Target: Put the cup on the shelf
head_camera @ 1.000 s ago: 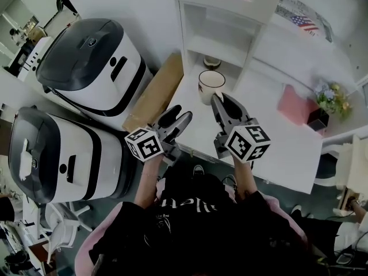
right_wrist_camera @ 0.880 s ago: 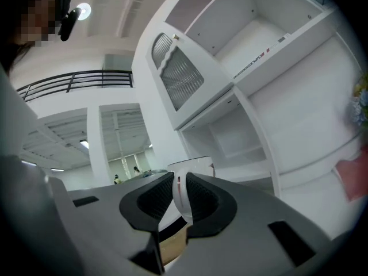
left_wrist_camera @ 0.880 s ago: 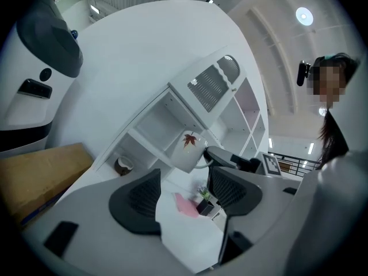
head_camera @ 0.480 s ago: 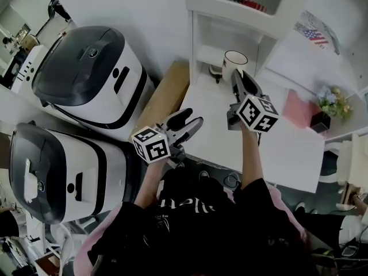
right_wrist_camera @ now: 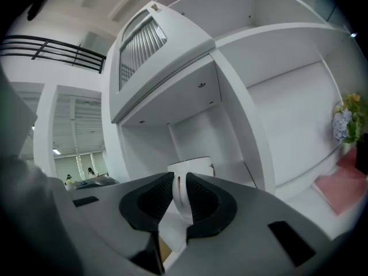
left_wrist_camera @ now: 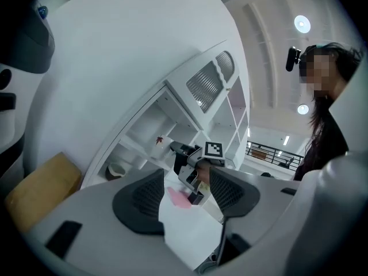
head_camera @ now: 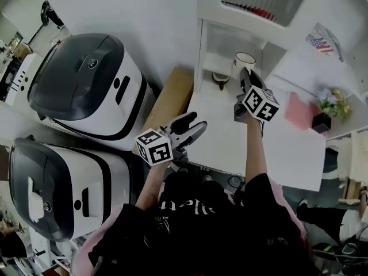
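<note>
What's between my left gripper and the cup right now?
Only bare white desk shows there in the head view. The left gripper, jaws closing on nothing, hangs short of the cup, which the right gripper holds.

bright even indoor light, ceiling lamps (left_wrist_camera: 300, 23) glaring, fisheye bending — dark vignetted corners, soft shadows
</note>
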The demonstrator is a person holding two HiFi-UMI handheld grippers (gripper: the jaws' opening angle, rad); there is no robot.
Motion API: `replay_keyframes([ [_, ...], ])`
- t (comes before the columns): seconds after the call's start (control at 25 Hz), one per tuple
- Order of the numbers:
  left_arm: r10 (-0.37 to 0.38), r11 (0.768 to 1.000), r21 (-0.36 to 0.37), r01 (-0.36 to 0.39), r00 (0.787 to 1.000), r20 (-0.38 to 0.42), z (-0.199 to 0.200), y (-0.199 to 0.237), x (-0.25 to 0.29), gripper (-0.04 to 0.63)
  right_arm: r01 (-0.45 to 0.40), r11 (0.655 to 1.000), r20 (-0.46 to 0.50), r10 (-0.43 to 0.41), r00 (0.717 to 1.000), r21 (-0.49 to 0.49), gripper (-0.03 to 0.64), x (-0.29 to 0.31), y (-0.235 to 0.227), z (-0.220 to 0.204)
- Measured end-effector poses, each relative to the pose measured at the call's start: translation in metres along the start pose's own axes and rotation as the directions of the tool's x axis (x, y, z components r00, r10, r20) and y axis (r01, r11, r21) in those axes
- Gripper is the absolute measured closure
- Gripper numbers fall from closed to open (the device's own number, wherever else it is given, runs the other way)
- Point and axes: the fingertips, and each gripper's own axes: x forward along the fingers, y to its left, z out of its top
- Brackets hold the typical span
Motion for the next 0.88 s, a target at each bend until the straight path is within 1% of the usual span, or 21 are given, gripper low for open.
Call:
replay_keyframes([
  [0.12, -0.015, 1.0, 0.0, 0.015, 1.0, -0.008, 0.004, 0.007, -0.001, 0.337, 0.004, 1.0, 0.032, -0.004, 0.999, 0.0, 0.526, 0.005, 0.0, -0.002],
  [0.24, -0.02, 1.0, -0.003, 0.02, 1.0, -0.01, 0.009, 0.016, 0.0, 0.339, 0.007, 0.999, 0.045, -0.005, 0.999, -0.041, 0.526, 0.013, 0.001, -0.007],
  [0.32, -0.026, 1.0, -0.006, 0.026, 1.0, -0.013, 0.011, 0.02, 0.002, 0.339, 0.009, 0.997, 0.024, -0.008, 1.0, -0.079, 0.526, 0.019, 0.0, -0.012],
  [0.48, -0.041, 0.999, -0.016, 0.041, 0.999, -0.023, 0.012, 0.025, 0.007, 0.339, 0.036, 0.993, -0.026, -0.039, 0.999, -0.113, 0.526, 0.033, -0.007, -0.021],
  [0.68, -0.057, 0.998, -0.024, 0.056, 0.998, -0.031, 0.015, 0.031, 0.008, 0.339, 0.087, 0.988, -0.052, -0.094, 0.994, -0.128, 0.526, 0.057, -0.019, -0.017],
  [0.88, -0.056, 0.998, -0.03, 0.055, 0.998, -0.031, 0.018, 0.036, 0.002, 0.339, 0.12, 0.984, -0.07, -0.131, 0.989, -0.135, 0.526, 0.08, -0.029, -0.011],
])
